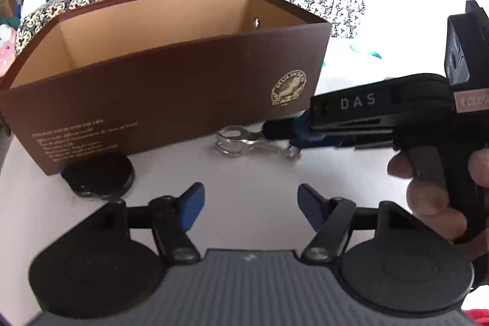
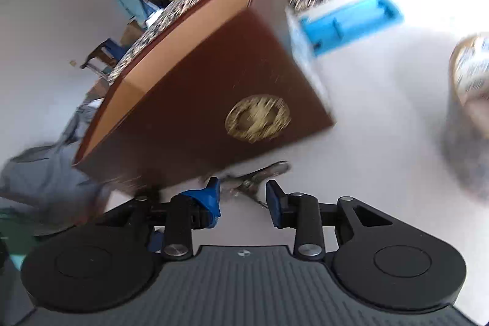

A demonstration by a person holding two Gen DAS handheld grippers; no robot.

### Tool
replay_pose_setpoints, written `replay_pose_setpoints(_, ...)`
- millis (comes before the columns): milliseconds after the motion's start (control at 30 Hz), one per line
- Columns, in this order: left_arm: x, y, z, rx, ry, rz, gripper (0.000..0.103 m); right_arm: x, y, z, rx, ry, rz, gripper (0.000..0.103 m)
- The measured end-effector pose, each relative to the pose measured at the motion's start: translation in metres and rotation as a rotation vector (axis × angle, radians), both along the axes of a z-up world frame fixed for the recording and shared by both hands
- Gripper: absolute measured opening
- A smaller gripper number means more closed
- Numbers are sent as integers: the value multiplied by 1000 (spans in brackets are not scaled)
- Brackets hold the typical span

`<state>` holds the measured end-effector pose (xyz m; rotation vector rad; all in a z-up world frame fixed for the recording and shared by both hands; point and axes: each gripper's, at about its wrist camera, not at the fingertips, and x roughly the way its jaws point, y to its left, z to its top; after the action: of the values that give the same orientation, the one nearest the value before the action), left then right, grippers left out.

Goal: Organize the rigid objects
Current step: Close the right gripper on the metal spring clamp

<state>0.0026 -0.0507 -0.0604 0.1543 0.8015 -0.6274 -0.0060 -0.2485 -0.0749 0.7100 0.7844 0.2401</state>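
Lying between the spread fingers of the right gripper [image 2: 243, 199], untouched, the metal clip [image 2: 255, 176] is pointing lengthwise toward the brown box [image 2: 195, 93].

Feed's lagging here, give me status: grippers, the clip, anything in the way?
Left gripper open, empty. Right gripper open around metal clip, no grip visible. Clip on the table against the brown box. Black disc lies left.

Both wrist cameras look down, close, at the brown box [image 1: 171, 87]; right view is rolled.
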Motion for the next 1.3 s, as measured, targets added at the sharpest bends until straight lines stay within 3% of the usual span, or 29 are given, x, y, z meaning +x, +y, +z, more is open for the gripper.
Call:
replay_pose_setpoints(100,0,2,1,-3,-7,-11,73,-3,6,-2,98,17,90,16)
replay_pose_setpoints(167,1,5,0,-6,-10,-8,73,-6,10,4,112,-12,139,16)
replay_pose_setpoints(300,6,10,-2,-19,8,14,69,-8,4,15,31,-72,98,16)
replay_pose_setpoints(367,10,10,-3,-24,23,18,56,-5,1,13,-42,-67,52,16)
replay_pose_setpoints(467,16,4,-5,-28,47,12,48,-5,4,7,-128,-63,35,16)
replay_pose_setpoints(700,24,-17,-10,-6,46,-12,46,5,14,4,-137,-64,87,15)
replay_pose_setpoints(733,26,-18,-11,4,46,-8,40,8,14,3,-139,-58,88,15)
replay_pose_setpoints(767,29,-20,-13,8,53,-6,28,12,13,1,-135,-53,90,15)
replay_pose_setpoints(967,38,-16,-15,9,49,4,16,18,18,-1,-111,-62,103,14)
replay_pose_setpoints(1300,28,-23,-14,73,-15,-33,13,14,28,2,-141,-73,135,9)
